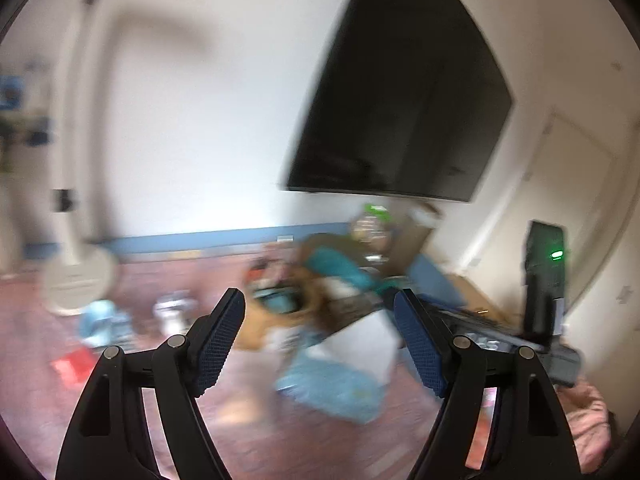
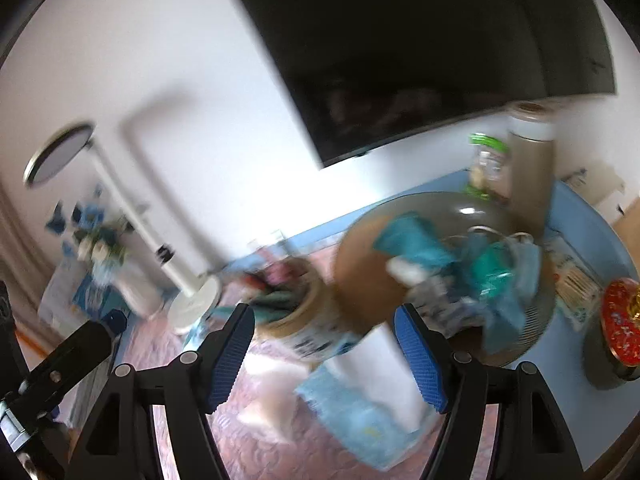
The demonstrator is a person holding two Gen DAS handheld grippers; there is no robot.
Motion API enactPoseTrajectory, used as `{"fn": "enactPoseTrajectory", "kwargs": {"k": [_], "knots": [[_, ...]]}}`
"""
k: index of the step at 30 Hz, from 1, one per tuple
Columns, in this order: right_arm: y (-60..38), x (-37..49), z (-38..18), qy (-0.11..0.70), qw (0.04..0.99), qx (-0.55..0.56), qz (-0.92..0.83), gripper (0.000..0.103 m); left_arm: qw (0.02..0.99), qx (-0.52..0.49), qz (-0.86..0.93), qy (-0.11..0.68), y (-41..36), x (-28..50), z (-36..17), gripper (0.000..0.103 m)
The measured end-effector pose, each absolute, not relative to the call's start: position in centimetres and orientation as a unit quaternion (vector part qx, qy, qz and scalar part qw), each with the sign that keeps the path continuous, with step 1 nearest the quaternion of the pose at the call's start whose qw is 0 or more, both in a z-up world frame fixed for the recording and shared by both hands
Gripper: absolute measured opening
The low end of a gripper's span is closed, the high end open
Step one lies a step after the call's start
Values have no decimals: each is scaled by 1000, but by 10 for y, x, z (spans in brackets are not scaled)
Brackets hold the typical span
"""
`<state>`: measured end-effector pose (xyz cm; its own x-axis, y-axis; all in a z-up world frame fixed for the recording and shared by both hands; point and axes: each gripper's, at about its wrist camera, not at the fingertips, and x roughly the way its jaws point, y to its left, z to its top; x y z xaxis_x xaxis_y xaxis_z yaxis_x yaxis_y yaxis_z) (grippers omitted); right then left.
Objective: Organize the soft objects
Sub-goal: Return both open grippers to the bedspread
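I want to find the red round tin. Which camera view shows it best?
The right wrist view: the red round tin lies at its right edge, blurred but plain. The left wrist view does not show it.

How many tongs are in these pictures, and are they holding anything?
2. Left tongs open and empty; right tongs open and empty, above the floor clutter. Blur may hide more.

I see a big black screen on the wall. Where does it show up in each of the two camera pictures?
Left wrist view: the black screen fills the upper right, tilted, above the cluttered round table.
Right wrist view: the black screen spans the top, centre to right, also tilted.
Shared landmark: the white floor lamp, left of the screen in both.
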<state>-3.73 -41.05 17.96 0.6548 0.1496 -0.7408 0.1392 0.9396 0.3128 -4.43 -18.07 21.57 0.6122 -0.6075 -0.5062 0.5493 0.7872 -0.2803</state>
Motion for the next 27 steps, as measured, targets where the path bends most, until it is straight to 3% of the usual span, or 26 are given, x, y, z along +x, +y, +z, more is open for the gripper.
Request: {"fn": "enactPoseTrajectory", "kwargs": {"k": [9, 17, 19, 27], "knots": [[-315, -38, 153, 461, 879, 102, 66, 71, 930, -63, -198, 304, -56, -67, 219, 75], [-250, -26, 120, 493, 861, 76, 103, 71, 964, -31, -115, 238, 34, -90, 265, 76], [-236, -21, 111, 502, 855, 64, 108, 71, 959, -32, -123, 255, 34, -79, 249, 80], [-206, 2, 90, 528, 841, 29, 115, 71, 904, -13, -132, 407, -5, 17, 110, 80]]}}
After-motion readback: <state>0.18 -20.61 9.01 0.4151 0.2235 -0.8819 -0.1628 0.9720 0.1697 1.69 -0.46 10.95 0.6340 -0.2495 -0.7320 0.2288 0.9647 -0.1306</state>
